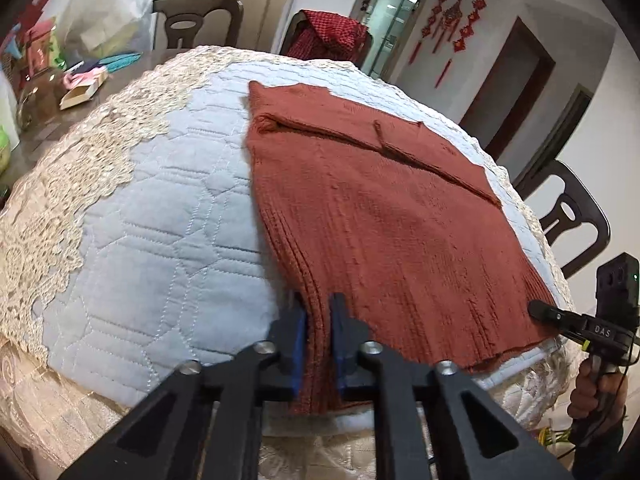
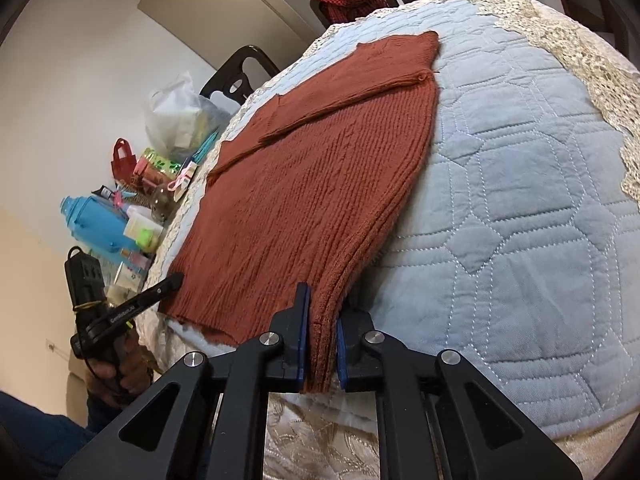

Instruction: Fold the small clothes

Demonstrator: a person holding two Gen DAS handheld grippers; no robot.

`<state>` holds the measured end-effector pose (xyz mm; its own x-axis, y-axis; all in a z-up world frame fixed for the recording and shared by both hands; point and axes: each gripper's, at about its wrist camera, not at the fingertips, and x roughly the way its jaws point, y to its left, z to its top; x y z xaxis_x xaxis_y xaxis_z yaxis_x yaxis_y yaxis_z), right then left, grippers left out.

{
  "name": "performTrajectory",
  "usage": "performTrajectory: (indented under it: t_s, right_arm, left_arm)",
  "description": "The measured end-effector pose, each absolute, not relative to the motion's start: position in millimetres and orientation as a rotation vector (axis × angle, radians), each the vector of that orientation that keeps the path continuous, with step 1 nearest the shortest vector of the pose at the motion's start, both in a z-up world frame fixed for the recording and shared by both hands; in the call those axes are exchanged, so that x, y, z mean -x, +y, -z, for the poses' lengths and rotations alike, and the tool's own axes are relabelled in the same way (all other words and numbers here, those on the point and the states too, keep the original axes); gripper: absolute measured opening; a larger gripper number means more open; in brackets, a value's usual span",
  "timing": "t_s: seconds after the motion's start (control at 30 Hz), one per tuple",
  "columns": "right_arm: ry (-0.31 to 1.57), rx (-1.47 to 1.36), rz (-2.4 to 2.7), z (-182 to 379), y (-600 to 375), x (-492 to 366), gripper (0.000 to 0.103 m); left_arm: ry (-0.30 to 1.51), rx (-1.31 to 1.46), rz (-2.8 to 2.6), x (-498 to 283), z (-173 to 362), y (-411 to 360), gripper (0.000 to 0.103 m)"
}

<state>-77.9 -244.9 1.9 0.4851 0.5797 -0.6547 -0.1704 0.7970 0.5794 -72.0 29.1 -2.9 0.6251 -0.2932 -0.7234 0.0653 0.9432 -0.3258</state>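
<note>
A rust-red knitted sweater [image 1: 380,208] lies flat on a pale blue quilted mat [image 1: 160,240], sleeves folded across its upper part. My left gripper [image 1: 318,300] is shut on the sweater's near left hem corner, the knit pinched between its blue pads. In the right wrist view the sweater [image 2: 300,184] runs away from my right gripper [image 2: 322,304], which is shut on the near right hem corner. Each gripper also shows from the side in the other view: the right gripper [image 1: 536,308] and the left gripper [image 2: 176,280], each at its own corner of the hem.
A cream lace tablecloth [image 1: 60,208] lies under the mat. Dark chairs [image 1: 568,216] ring the table; one holds a red checked cloth [image 1: 332,32]. Clutter sits on the table's left side: a blue bottle [image 2: 96,224], a plastic bag [image 2: 176,116], small boxes [image 1: 80,92].
</note>
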Motion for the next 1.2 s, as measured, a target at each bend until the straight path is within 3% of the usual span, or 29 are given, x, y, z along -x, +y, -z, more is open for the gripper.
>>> performTrajectory:
  t_s: [0.33, 0.83, 1.2]
  right_arm:
    - [0.908, -0.502, -0.473, -9.3, -255.7, 90.1, 0.006]
    - [0.782, -0.569, -0.617, -50.1, -262.7, 128.1, 0.005]
    - [0.684, -0.642, -0.604, -67.0, -275.7, 86.7, 0.005]
  left_arm:
    - [0.839, 0.232, 0.192, 78.9, -8.3, 29.5, 0.01]
    - [0.682, 0.399, 0.28, 117.4, -52.7, 72.1, 0.007]
    - [0.628, 0.455, 0.288, 55.6, -66.0, 75.0, 0.007]
